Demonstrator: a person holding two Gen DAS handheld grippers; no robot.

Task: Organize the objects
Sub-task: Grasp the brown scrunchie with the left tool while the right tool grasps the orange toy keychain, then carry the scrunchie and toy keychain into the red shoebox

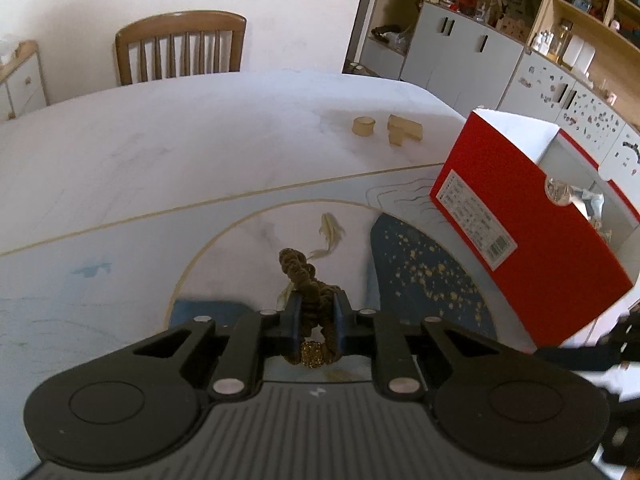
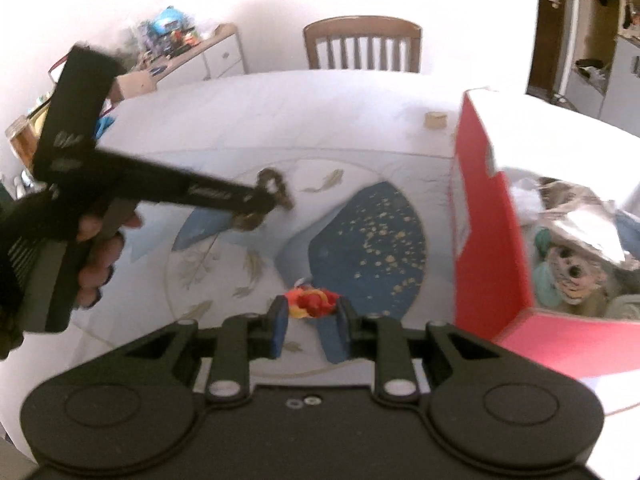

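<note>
At the bottom centre of the left wrist view, the left gripper (image 1: 317,305) was clamped on a dark olive-brown crinkled fabric hair tie with a small glittery gold bead (image 1: 306,280), its two blue-padded fingers (image 1: 295,314) pressed against the loop, whose upper end stood up above the fingertips. Below it lay the white table top printed with gold-lined circles, pale fish and a dark blue gold-flecked patch (image 1: 160,152). At the right of that frame stood an open red cardboard box with a white interior and a white printed label on its side (image 1: 532,224). Near the table's far edge, upper centre-right, sat three small tan blocks, one of them ring-shaped (image 1: 364,126). A brown wooden slat-back chair (image 1: 180,46) stood behind the table in the upper left, and grey-and-wood shelving (image 1: 500,28) filled the upper right. In the right wrist view, the right gripper (image 2: 310,310) at lower centre held a small red, orange and yellow fabric bundle (image 2: 312,302) between its fingertips, above the blue patch. The left gripper appeared at the left of that frame, carried by a hand (image 2: 98,256), with the hair tie at its tip near mid-frame. The red box occupied the right side, crinkled silver foil and a toy-like figure visible inside, though blurred.
</note>
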